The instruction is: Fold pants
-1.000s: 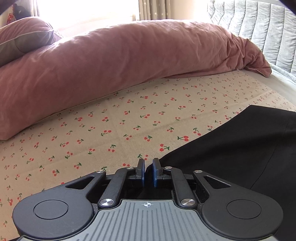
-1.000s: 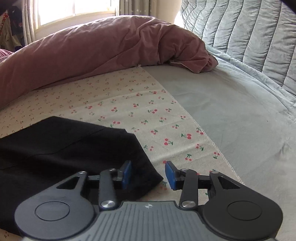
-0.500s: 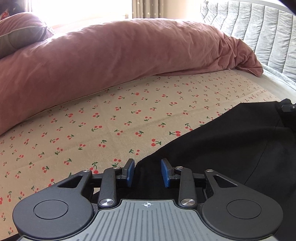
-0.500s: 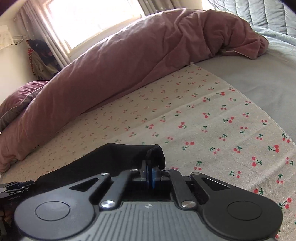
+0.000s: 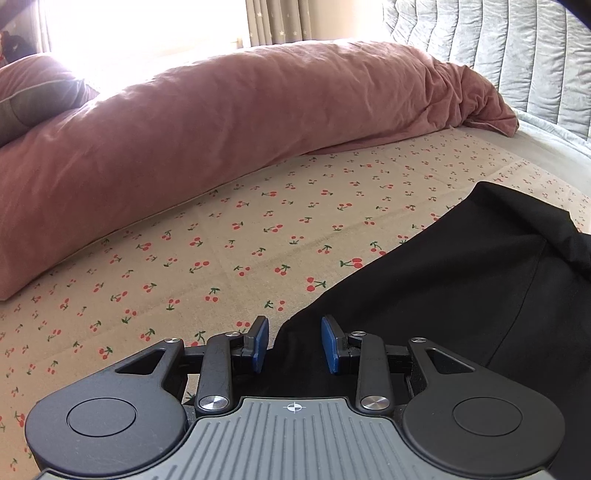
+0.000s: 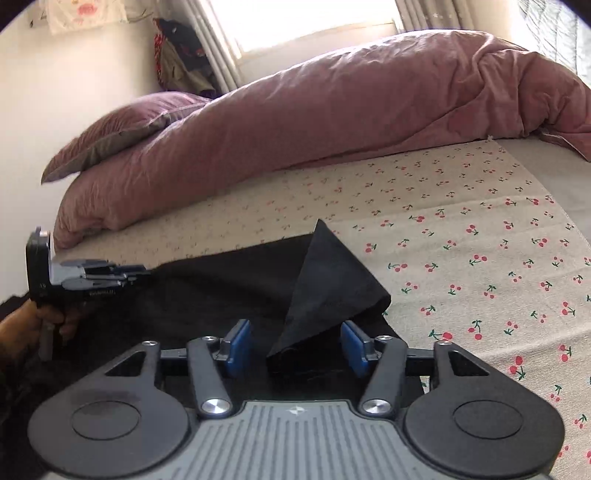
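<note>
A bed point(image 5: 258, 236) wore a cherry-print sheet point(image 6: 461, 229), with a rumpled pink duvet point(image 5: 229, 122) along its far side. Bright daylight poured through a curtained window point(image 6: 314, 18). A grey quilted headboard point(image 5: 517, 48) stood at right.

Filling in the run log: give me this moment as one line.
task: fold pants | left gripper: open | right gripper: open | black pants: on cherry-print sheet, corner peaked
</note>
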`<state>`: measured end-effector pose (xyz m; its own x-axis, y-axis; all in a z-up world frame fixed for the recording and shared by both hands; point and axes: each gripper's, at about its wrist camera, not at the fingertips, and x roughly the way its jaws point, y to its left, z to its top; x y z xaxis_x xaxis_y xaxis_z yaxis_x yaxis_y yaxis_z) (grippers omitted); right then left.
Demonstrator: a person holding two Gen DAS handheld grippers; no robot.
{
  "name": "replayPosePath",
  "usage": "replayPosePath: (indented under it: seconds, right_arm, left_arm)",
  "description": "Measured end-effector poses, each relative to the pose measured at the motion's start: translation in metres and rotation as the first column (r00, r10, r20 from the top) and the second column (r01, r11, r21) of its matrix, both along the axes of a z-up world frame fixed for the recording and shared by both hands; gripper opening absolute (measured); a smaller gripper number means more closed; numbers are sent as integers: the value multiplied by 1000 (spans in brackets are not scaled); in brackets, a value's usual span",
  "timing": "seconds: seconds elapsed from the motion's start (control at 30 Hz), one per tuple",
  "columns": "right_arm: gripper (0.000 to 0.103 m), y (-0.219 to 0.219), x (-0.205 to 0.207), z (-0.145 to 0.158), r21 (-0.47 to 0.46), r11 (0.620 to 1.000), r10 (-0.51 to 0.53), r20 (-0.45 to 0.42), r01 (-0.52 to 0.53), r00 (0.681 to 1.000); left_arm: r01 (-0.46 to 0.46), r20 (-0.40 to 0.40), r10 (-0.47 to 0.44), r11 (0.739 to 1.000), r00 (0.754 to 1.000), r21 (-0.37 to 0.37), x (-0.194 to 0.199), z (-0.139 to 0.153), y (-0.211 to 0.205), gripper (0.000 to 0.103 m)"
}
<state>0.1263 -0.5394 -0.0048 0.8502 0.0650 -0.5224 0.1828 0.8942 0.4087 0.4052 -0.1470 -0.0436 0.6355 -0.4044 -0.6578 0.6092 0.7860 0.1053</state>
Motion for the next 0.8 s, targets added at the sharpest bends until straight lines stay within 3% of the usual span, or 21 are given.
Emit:
replayPosePath:
  seconds: [0.1,0.17,0.2,0.23,0.27,0.3,0.43,0.47,0.57,0.67,0.73,0.8]
  right_arm:
    - [66,-18,16,-15,119,990,-69,-45,74,997]
    - [60,-23,32,-26,150,982,-105,-87,117,991]
    - [51,-24,38,-31,152,978,-126,-108,142,986]
    - [27,-23,43,-32,137,979,-136,-117,152,984]
    - [9,-20,46,-29,108,982,-142,-114,154,983]
    - [1,-18,47,-25,80,985,-146,-100,155,984]
    - [1,-21,53,7,-150,966,-222,-75,209,972]
    - [1,-24,59,14,-248,939,-264,-74,239,962]
    - [1,-34,79,21,-403,865,-352,-64,299,934]
    - [1,-43,99,13,-487,804,-420,-58,342,905]
    - [1,-50,105,5,-490,786,-459,-53,378,887]
    - [3,-55,101,-1,-476,774,-492,-35,418,870]
  left_arm:
    - [-19,-20,19,1000,1000,-8,8,-2,3,31]
    - [-34,-47,32,999,998,-31,13,-5,4,31]
    - [-39,-56,37,998,998,-44,14,-6,5,26]
    - [-39,-61,35,998,998,-55,14,-7,6,23]
    - [-31,-70,27,997,997,-64,14,-7,6,6]
    - [-26,-84,20,997,996,-73,14,-6,5,2]
    - [-27,-32,24,997,999,-78,8,-1,5,0]
    - [-30,-19,29,996,999,-88,6,0,5,0]
    - [-44,9,46,993,999,-108,3,-1,5,0]
    - [-55,49,59,994,997,-90,-1,-7,1,0]
    - [-59,62,63,996,996,-69,-2,-11,-3,1]
    - [-62,67,66,997,996,-54,-3,-11,-4,10]
